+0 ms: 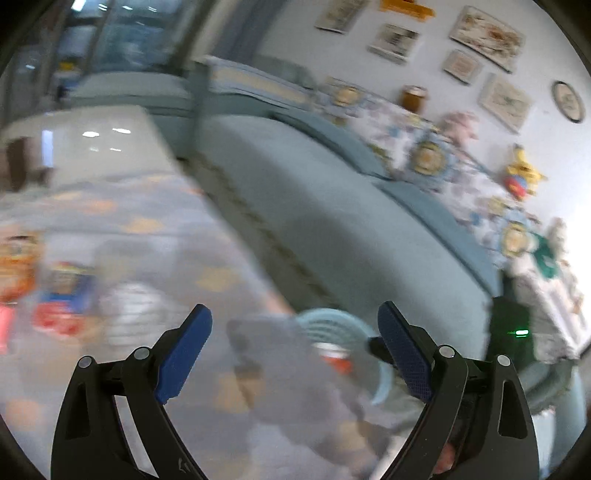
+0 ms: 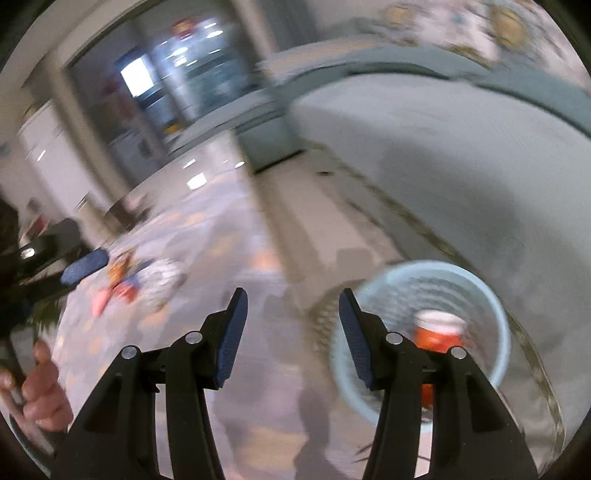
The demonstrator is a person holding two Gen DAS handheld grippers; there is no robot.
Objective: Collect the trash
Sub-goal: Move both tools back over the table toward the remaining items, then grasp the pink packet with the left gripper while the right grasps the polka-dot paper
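Left wrist view, heavily blurred. The left gripper point(image 1: 293, 350) has its two blue-padded fingers spread wide with nothing between them. Just ahead of its right finger sits a pale blue ribbed wastebasket point(image 1: 334, 325), partly hidden behind a grey blurred shape, with a red and white cup point(image 1: 334, 356) inside it. Ahead and to the left of the gripper, a small heap of trash point(image 1: 66, 295) lies on a grey patterned rug point(image 1: 177, 221): red, blue and orange wrappers beside something white and crumpled; details are too smeared to tell. Beyond the gripper and to its right runs a long blue-grey sofa point(image 1: 332, 206) with patterned cushions, and framed pictures point(image 1: 487, 35) hang on the wall above it.

Right wrist view, also blurred. The right gripper point(image 2: 293, 336) stands partly spread, empty between its pads. The wastebasket point(image 2: 480, 295) appears here from above, just to the right of the gripper, its open mouth and slotted wall clear, the cup point(image 2: 437, 332) upright inside. The trash point(image 2: 144, 282) lies ahead to the left on the rug point(image 2: 221, 243). Only this view shows the left gripper's blue pad point(image 2: 85, 267) at the far left and a hand point(image 2: 40, 391) at the lower left edge. The wall pictures show only in the other view.
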